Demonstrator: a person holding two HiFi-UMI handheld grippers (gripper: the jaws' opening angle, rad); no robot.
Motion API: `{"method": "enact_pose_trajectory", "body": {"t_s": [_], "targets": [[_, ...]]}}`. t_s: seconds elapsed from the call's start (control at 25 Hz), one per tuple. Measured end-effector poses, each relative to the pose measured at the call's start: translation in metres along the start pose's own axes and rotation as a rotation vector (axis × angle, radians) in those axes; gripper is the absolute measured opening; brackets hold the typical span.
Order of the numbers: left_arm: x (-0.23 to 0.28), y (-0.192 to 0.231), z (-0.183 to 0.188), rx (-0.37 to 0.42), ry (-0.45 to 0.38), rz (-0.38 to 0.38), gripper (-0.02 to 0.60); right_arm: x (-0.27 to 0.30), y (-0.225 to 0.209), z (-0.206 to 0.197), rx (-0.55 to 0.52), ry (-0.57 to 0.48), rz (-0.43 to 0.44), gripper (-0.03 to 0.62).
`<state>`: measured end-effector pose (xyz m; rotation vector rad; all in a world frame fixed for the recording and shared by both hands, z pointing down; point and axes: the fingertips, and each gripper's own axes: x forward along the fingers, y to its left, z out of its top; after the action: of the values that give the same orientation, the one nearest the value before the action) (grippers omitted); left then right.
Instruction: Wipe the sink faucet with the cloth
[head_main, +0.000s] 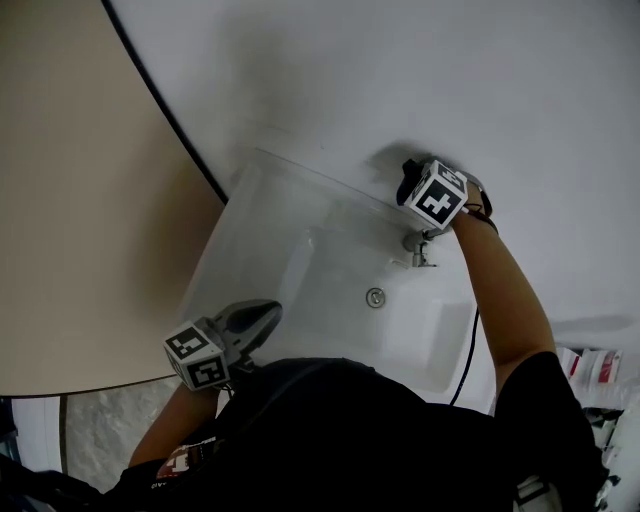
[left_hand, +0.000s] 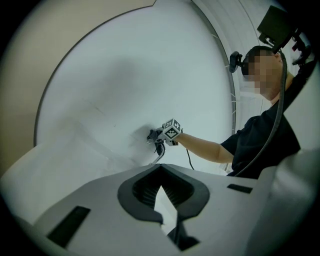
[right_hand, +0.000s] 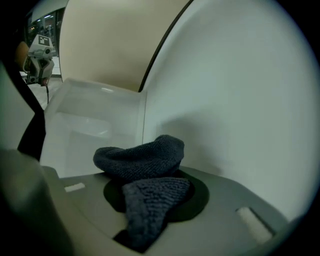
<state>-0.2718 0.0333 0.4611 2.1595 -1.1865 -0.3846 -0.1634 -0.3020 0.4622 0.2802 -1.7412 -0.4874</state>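
A white wall (head_main: 450, 80) is filling most of the room in front of me, with a beige panel (head_main: 70, 180) curving away along its left side behind a dark edge line. Against the wall a white sink (head_main: 270, 230) is sitting, rectangular and shallow. A person in a black shirt (head_main: 340, 430) is leaning over its front edge with the right arm (head_main: 505, 290) stretched across the basin toward the back, and a thin black cable (head_main: 465, 360) is hanging under that arm.

The right gripper (head_main: 412, 185) is pointing down at the back rim of the sink, close to the wall and directly over the faucet (head_main: 420, 245). Its jaws are clamping a dark knitted cloth (right_hand: 145, 160); part of the fabric is sitting pinched between the pads and the rest is bulging out past them in a folded lump. The cloth is hovering right at the top of the faucet, though I cannot tell whether it is actually touching the metal.

The left gripper (head_main: 262, 315) is resting level near the front left corner of the sink, well apart from the faucet. Its jaws are sitting together with nothing between them.

The small round drain (head_main: 375, 296) is showing in the basin floor, just in front of the faucet.
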Motion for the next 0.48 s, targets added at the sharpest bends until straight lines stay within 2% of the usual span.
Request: {"method": "enact_pose_trajectory", "body": {"t_s": [0.12,0.2,0.24,0.32,0.4,0.48], "targets": [[-0.008,0.0,-0.001,-0.001,-0.016,0.005,0.0,-0.002,0.018,0.001,-0.047,0.14,0.194,0.084],[-0.013,-0.003,0.002,-0.001,-0.016,0.017,0.0,-0.005,0.038,-0.006,-0.12,0.266,0.309,0.081],[-0.015,-0.004,0.003,-0.001,-0.019,0.019,0.0,-0.004,0.048,-0.014,-0.175,0.344,0.339,0.081],[-0.016,-0.003,0.004,0.0,-0.028,0.014,0.0,0.006,0.058,-0.029,-0.294,0.501,0.328,0.081],[-0.015,-0.002,0.005,-0.001,-0.028,0.011,0.0,0.018,0.057,-0.039,-0.386,0.627,0.259,0.081],[-0.015,-0.004,0.003,-0.002,-0.023,0.006,0.0,0.028,0.056,-0.046,-0.481,0.704,0.189,0.081]]}}
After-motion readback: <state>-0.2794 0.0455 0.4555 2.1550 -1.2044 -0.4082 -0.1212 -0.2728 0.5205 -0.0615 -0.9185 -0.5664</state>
